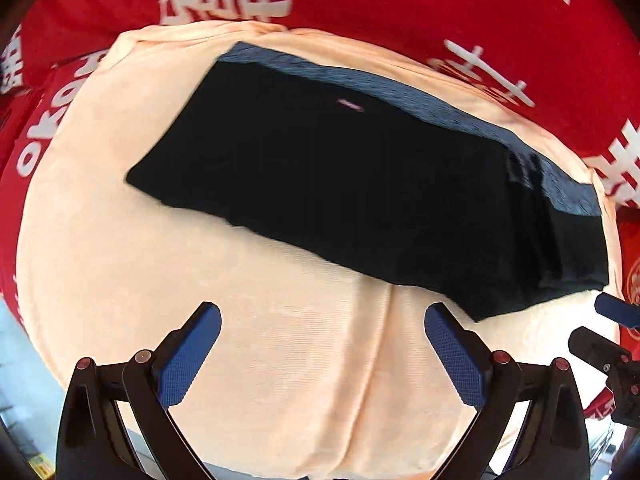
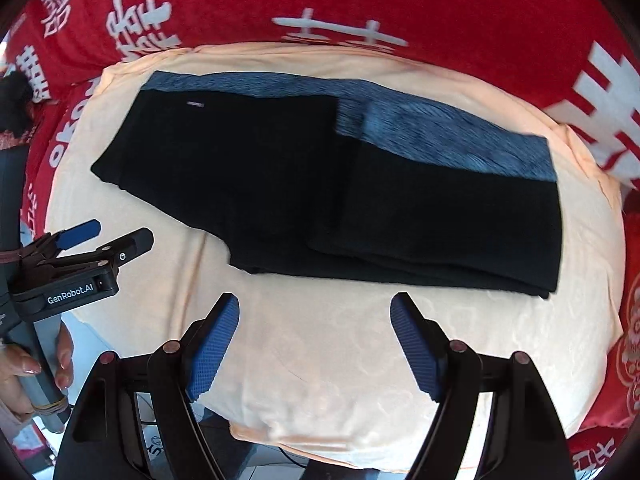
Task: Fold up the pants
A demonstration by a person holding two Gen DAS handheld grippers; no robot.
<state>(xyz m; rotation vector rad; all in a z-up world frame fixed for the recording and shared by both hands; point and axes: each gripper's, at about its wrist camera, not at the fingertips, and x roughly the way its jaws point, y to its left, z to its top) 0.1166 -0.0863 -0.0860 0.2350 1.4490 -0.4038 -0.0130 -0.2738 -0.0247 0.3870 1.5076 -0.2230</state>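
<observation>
Black pants with a blue-grey side stripe lie folded on a peach cloth. In the right wrist view the pants show one layer lapped over the other on the right half. My left gripper hovers open over bare cloth, just near of the pants' front edge, with nothing between its blue pads. My right gripper is also open and empty, a little near of the pants. The left gripper appears at the left of the right wrist view, held by a hand. The right gripper shows at the right edge.
A red cloth with white characters lies under the peach cloth and around it. The peach cloth's near edge hangs over the surface's front, with pale floor beyond at the lower left.
</observation>
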